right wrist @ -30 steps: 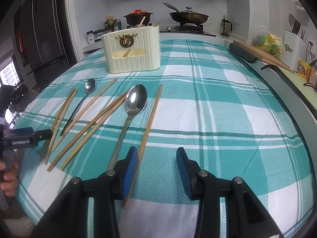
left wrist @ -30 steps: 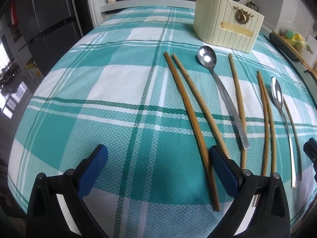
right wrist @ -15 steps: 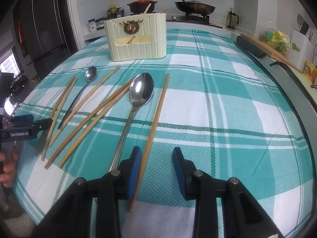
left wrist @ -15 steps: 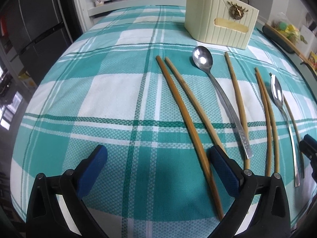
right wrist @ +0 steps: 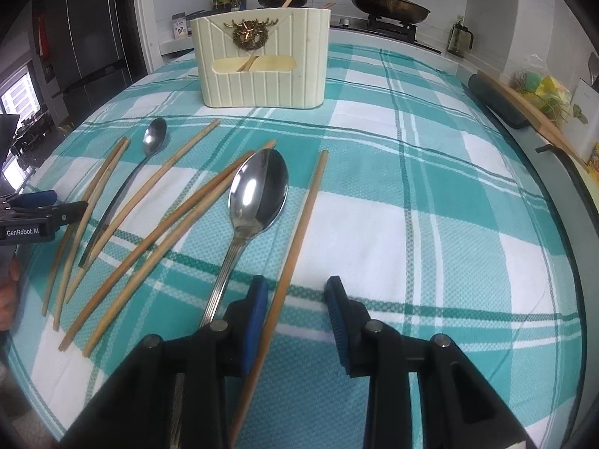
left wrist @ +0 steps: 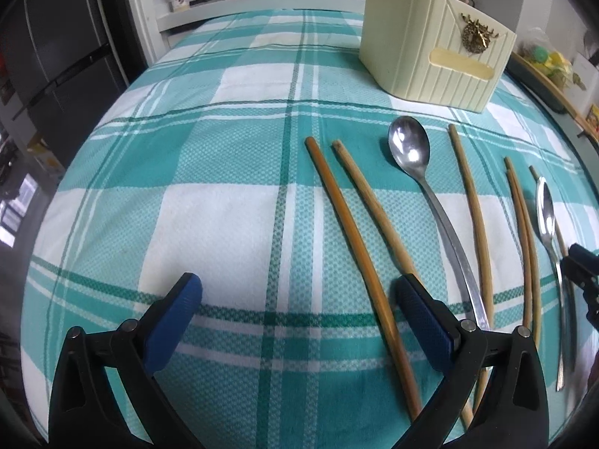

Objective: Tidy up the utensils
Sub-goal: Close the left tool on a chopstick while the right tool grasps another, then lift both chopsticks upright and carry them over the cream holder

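Two shiny metal spoons (right wrist: 258, 187) and many thin wooden chopsticks (right wrist: 303, 220) lie loose on the table (right wrist: 430, 194), waiting for the cream ribbed holder (right wrist: 262, 63). Both grippers' fingers (right wrist: 338, 314) stay apart, empty.

A table under a teal plaid cloth (right wrist: 430, 194) carries a cream holder (right wrist: 262, 60) toward its far edge; chopsticks (right wrist: 303, 220) and two spoons (right wrist: 254, 194) lie nearer.
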